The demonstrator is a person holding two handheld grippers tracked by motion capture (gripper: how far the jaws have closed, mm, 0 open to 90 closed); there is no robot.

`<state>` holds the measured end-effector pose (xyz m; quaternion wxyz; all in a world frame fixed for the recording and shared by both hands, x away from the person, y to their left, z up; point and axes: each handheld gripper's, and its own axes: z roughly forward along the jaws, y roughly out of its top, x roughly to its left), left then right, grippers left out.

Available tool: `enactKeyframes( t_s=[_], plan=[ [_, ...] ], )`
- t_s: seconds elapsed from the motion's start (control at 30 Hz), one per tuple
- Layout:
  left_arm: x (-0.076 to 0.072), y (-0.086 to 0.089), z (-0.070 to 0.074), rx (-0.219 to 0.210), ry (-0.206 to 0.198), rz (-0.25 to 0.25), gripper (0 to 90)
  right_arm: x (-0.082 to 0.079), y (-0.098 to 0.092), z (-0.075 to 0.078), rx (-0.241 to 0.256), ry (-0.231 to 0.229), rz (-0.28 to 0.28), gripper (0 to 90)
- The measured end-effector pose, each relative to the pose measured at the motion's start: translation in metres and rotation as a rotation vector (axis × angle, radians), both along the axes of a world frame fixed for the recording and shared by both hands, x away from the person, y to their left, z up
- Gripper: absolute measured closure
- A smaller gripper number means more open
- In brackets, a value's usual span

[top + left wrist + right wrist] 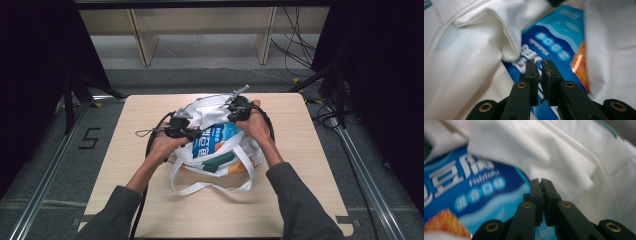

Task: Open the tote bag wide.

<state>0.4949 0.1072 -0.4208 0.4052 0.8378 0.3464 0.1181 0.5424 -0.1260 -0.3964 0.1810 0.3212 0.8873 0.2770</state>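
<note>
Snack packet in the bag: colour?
Snack packet: blue, white lettering, orange corner; right gripper view is clearest.

bag (210,112): white matt cloth | packet (216,140): glossy blue plastic (smooth) | table (305,165): pale wood

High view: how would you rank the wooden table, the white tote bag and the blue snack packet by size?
Largest to smallest:
1. wooden table
2. white tote bag
3. blue snack packet, partly hidden by the bag's cloth

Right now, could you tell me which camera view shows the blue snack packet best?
The right gripper view: the blue snack packet lies close there, its white lettering readable, with the white tote bag folded over its top. The left gripper view shows it blurred between cloth folds. The high view shows its place in the bag, but small.
</note>
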Motion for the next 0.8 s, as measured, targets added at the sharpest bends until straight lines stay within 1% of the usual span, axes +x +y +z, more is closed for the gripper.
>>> enactKeyframes(
  t_s=[0.03,0.07,0.1,0.13,0.17,0.2,0.27,0.3,0.33,0.37,0.4,0.43,0.47,0.5,0.53,0.57,0.6,0.63,0.67,0.7,0.73,0.77,0.8],
  plan=[
    [0.006,-0.003,-0.001,0.028,-0.006,0.017,82.8,-0.003,-0.008,0.001,-0.011,-0.008,0.016,88.9],
    [0.012,-0.005,-0.002,0.056,-0.008,0.031,82.8,-0.009,-0.015,0.0,-0.013,0.006,0.011,89.5],
    [0.017,-0.004,-0.003,0.072,-0.008,0.054,83.0,-0.013,-0.022,-0.003,-0.017,0.006,0.029,90.0],
    [0.021,-0.002,-0.006,0.085,-0.003,0.068,83.2,-0.019,-0.029,-0.007,-0.021,0.017,0.024,90.0],
    [0.021,-0.002,-0.006,0.085,-0.003,0.068,83.4,-0.019,-0.029,-0.007,-0.021,0.017,0.024,90.0],
    [0.027,0.003,-0.01,0.083,0.015,0.096,84.7,-0.028,-0.041,-0.021,-0.055,0.033,0.033,90.0],
    [0.029,0.005,-0.012,0.088,0.019,0.097,84.9,-0.035,-0.049,-0.028,-0.077,0.055,0.035,90.0],
    [0.03,0.006,-0.015,0.124,0.017,0.095,85.0,-0.039,-0.053,-0.031,-0.09,0.063,0.04,90.0],
    [0.03,0.006,-0.015,0.124,0.017,0.095,85.3,-0.039,-0.053,-0.031,-0.09,0.063,0.04,90.0],
    [0.031,0.007,-0.017,0.13,0.026,0.094,86.6,-0.046,-0.06,-0.038,-0.091,0.103,0.061,90.0],
    [0.034,0.011,-0.021,0.162,0.026,0.112,87.5,-0.048,-0.061,-0.042,-0.093,0.124,0.065,90.0],
    [0.036,0.013,-0.024,0.161,0.03,0.133,89.1,-0.05,-0.063,-0.05,-0.118,0.117,0.069,90.0],
    [0.037,0.014,-0.025,0.132,0.048,0.146,89.1,-0.053,-0.065,-0.052,-0.098,0.115,0.06,90.0],
    [0.035,0.013,-0.025,0.128,0.046,0.149,88.8,-0.052,-0.067,-0.051,-0.099,0.095,0.074,90.0],
    [0.033,0.012,-0.022,0.141,0.04,0.129,87.1,-0.053,-0.067,-0.049,-0.099,0.116,0.064,90.0],
    [0.029,0.011,-0.017,0.153,0.028,0.114,85.2,-0.053,-0.066,-0.045,-0.095,0.094,0.068,90.0],
    [0.024,0.01,-0.012,0.145,0.019,0.106,84.9,-0.055,-0.065,-0.039,-0.09,0.076,0.07,90.0],
    [0.019,0.01,-0.006,0.139,0.014,0.086,84.9,-0.059,-0.063,-0.03,-0.076,0.054,0.067,90.0],
    [0.015,0.01,0.001,0.13,0.007,0.073,84.9,-0.062,-0.062,-0.02,-0.063,0.028,0.081,90.0],
    [0.011,0.011,0.008,0.131,0.018,0.044,85.0,-0.066,-0.061,-0.011,-0.067,0.02,0.08,90.0],
    [0.007,0.011,0.013,0.13,0.008,0.03,84.9,-0.069,-0.06,-0.004,-0.059,0.003,0.077,90.0],
    [0.003,0.011,0.018,0.116,0.011,0.012,84.9,-0.072,-0.06,0.0,-0.017,-0.011,0.085,90.0],
    [-0.001,0.01,0.021,0.089,0.018,-0.005,85.0,-0.075,-0.059,0.005,-0.004,-0.009,0.082,90.0]
  ],
)
